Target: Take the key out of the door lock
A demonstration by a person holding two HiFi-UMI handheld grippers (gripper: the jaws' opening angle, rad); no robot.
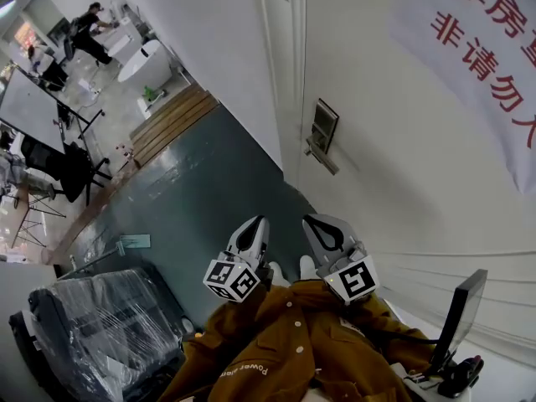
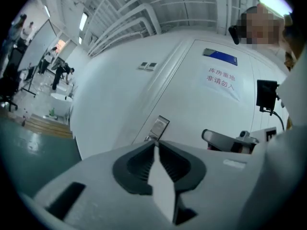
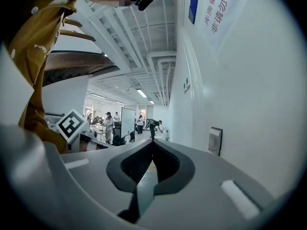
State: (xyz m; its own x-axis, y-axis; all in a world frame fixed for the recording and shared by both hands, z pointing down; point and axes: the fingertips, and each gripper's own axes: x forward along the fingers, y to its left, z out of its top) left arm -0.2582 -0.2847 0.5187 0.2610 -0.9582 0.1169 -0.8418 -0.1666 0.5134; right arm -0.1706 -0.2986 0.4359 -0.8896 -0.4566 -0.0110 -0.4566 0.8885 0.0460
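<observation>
The door lock [image 1: 323, 127] is a dark plate with a lever handle [image 1: 322, 155] on the white door [image 1: 402, 182]; no key can be made out at this size. Both grippers are held side by side well short of the lock, pointing toward it. My left gripper [image 1: 260, 220] is shut with nothing in it, and so is my right gripper [image 1: 313, 219]. In the left gripper view the closed jaws [image 2: 155, 144] point just below the lock [image 2: 159, 127]. In the right gripper view the lock [image 3: 215, 141] sits to the right of the closed tips [image 3: 152, 143].
A white banner with red characters [image 1: 490, 53] hangs on the door's upper right. A plastic-wrapped dark seat [image 1: 96, 329] stands at lower left and a black stand-mounted device [image 1: 459, 321] at lower right. People work far off [image 1: 92, 30] across the grey-green floor [image 1: 193, 199].
</observation>
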